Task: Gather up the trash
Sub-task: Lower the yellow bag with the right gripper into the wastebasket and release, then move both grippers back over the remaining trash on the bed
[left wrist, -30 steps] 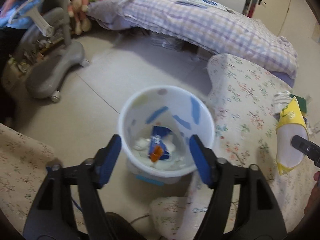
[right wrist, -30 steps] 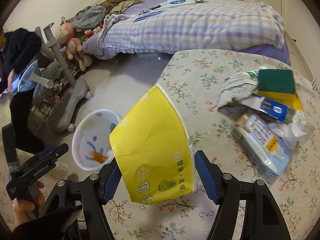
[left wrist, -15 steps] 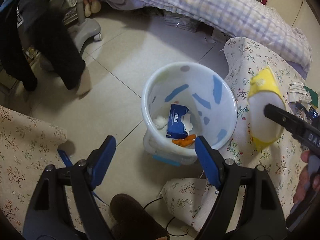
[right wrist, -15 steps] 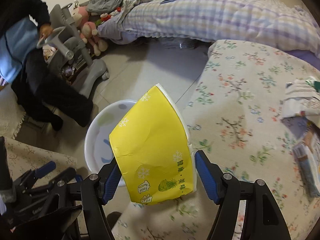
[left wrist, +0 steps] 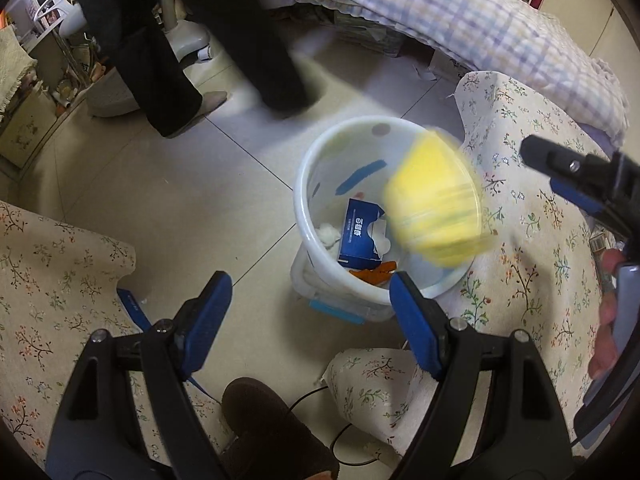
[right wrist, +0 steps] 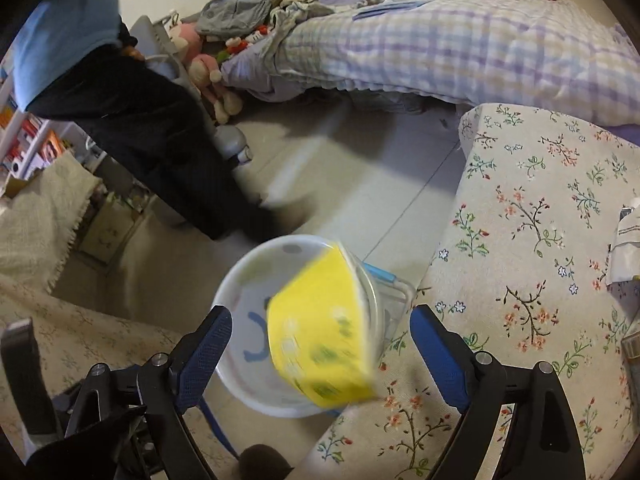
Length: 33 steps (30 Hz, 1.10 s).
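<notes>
right wrist view: yellow carton released over the bin

right gripper (right wrist: 320, 354) has just been opening; jaws now wide apart, pads clear of the yellow paper carton (right wrist: 320, 332), which sits blurred between them, apparently mid-drop. left wrist view puts the same carton (left wrist: 436, 204) above the far rim of the white trash bin (left wrist: 316, 184), at the edge of the floral-covered table (left wrist: 532, 248). could clip the rim rather than fall clean inside; can't tell from the blur.

left gripper (left wrist: 310, 310) also spread, nothing between the pads, hanging over the floor just short of the bin.

bin already holds a blue tissue box (left wrist: 360, 236), white wads and something orange.

handling judgement: carton looks empty, thin card, light, creased. crushes easily and would drift if dropped from height. if it needs re-picking, pinch across the flat faces near a folded edge, light squeeze.

more wrappers (right wrist: 626, 240) left at the table's right edge, partly out of frame.

a person's dark trouser legs (left wrist: 168, 52) close to the bin.
</notes>
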Tool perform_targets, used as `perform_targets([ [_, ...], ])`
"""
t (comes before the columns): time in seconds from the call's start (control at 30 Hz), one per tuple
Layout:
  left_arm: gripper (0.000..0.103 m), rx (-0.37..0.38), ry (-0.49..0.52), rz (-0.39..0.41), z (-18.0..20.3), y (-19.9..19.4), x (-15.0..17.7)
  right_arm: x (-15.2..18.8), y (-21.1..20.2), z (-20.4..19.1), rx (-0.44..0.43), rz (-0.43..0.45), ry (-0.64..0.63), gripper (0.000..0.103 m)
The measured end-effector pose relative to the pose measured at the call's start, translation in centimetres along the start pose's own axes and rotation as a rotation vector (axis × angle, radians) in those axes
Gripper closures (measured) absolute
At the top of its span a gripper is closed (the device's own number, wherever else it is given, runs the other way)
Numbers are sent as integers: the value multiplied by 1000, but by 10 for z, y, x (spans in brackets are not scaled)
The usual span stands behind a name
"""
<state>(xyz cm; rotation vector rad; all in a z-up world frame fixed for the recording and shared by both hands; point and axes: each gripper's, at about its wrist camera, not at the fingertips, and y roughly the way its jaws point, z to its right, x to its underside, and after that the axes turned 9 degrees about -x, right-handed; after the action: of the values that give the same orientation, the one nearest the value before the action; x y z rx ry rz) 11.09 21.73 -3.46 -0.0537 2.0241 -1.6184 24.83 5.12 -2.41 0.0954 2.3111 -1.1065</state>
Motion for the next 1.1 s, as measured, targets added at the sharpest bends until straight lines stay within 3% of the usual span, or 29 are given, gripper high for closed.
perform_targets([
  [0.37, 21, 26, 50, 11, 17, -10, 7, 20, -57, 17, 106, 16, -9, 11],
  [0.67, 17, 53, 114, 17, 45, -21, 15, 46, -117, 56, 222, 14, 33, 11],
  [1.1, 15, 56, 192, 45, 101, -35, 19, 69, -182, 128, 283, 58, 146, 11],
])
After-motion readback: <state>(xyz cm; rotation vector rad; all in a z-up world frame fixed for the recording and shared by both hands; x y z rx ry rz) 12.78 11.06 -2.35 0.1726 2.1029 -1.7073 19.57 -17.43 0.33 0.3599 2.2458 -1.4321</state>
